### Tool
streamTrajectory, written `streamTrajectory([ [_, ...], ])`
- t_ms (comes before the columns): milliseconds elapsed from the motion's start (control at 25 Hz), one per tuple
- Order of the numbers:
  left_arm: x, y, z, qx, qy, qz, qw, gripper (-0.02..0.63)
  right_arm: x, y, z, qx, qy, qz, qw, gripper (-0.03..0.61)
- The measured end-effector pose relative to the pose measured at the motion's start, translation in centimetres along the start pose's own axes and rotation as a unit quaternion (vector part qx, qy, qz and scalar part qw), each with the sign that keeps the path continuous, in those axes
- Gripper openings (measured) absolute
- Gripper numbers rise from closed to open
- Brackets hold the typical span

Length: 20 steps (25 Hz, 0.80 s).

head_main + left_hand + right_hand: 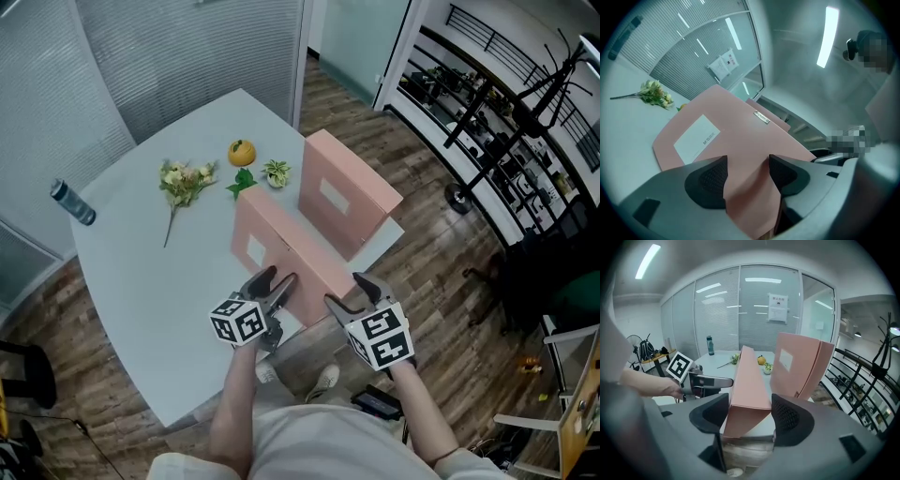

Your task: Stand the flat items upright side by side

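Two pink file boxes stand upright side by side on the pale bench (141, 281). In the head view the far box (342, 192) is right of centre and the near box (281, 246) is just below and left of it, with a narrow gap between them.

The head view shows both grippers at the near box's lower end, the left gripper (272, 281) at its left corner and the right gripper (349, 292) at its right. Only the right gripper view shows the box's narrow end filling the space between that gripper's pads, which are clamped on it. The left gripper view is close and tilted; the labelled pink face runs between its jaws, which seem pressed on it too.

Towards the upper left of the head view lie a small bouquet (185, 181), an orange (242, 152) and a little potted plant (276, 172), the plant near the far box's left edge. A dark bottle (72, 202) lies at the bench's left rim. The far box hides the bench corner behind it.
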State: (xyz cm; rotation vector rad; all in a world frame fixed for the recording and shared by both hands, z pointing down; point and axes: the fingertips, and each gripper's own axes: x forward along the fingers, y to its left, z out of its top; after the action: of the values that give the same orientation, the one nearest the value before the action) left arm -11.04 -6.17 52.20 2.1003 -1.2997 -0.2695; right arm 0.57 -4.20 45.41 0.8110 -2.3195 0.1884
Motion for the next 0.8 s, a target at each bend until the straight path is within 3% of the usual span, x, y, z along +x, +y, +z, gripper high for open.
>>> streamTrajectory([
  [360,-0.5,0.3,-0.3,-0.050,-0.024,-0.032,0.9979,0.270,-0.4,1.0,0.0,-0.017,0.000,0.000,1.000,0.301],
  [800,-1.6,2.2,0.1,-0.085,-0.043,-0.026,0.9951,0.270,0.0,3.5,1.3,-0.041,-0.006,0.021,0.999,0.282],
])
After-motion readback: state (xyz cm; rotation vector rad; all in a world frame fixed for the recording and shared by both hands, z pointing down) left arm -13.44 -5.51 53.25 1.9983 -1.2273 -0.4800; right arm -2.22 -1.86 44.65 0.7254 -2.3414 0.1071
